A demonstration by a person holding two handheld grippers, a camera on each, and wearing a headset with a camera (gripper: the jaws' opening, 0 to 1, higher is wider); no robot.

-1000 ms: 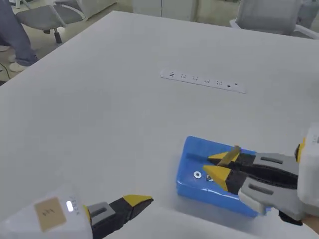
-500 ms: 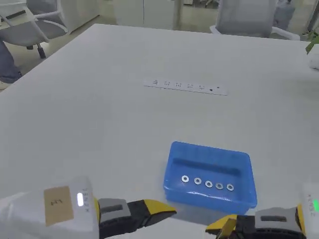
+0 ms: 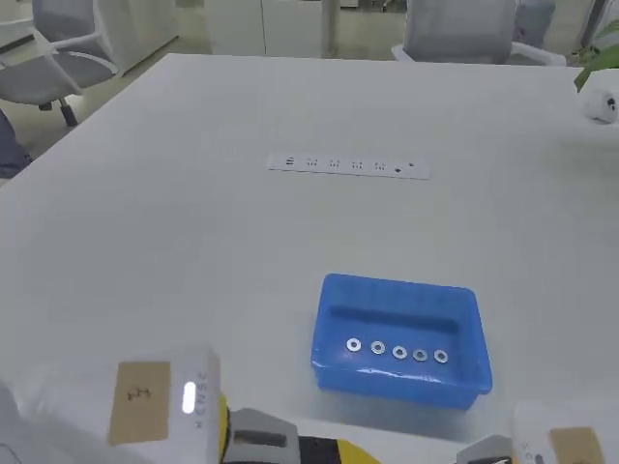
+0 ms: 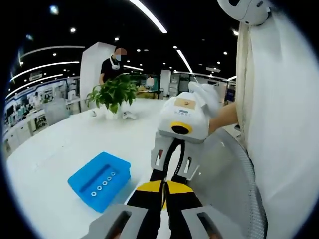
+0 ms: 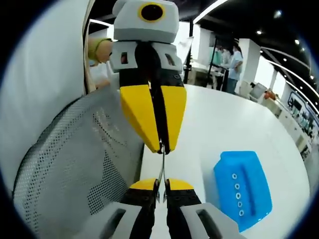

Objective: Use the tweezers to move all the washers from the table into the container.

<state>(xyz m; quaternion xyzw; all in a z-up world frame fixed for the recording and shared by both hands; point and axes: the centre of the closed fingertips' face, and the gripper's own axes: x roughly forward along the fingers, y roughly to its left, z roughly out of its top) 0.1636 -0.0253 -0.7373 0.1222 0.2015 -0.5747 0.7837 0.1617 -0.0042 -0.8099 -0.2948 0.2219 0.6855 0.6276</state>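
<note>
One white counter (image 3: 193, 222) carries one blue container (image 3: 397, 287), which lies ahead of the two grippers and off to the right of the right gripper (image 5: 161, 189). That gripper is clenched on the single pair of tweezers (image 5: 162, 172). Their long axis runs straight out along its jaws, pointing at the tips of the left gripper (image 4: 164, 191), itself pressed closed. Five washers (image 3: 398, 352) sit in a row inside the container.

Bare table (image 3: 174, 242) around container (image 3: 387, 379), power strip (image 3: 348, 165) beyond — well apart
</note>
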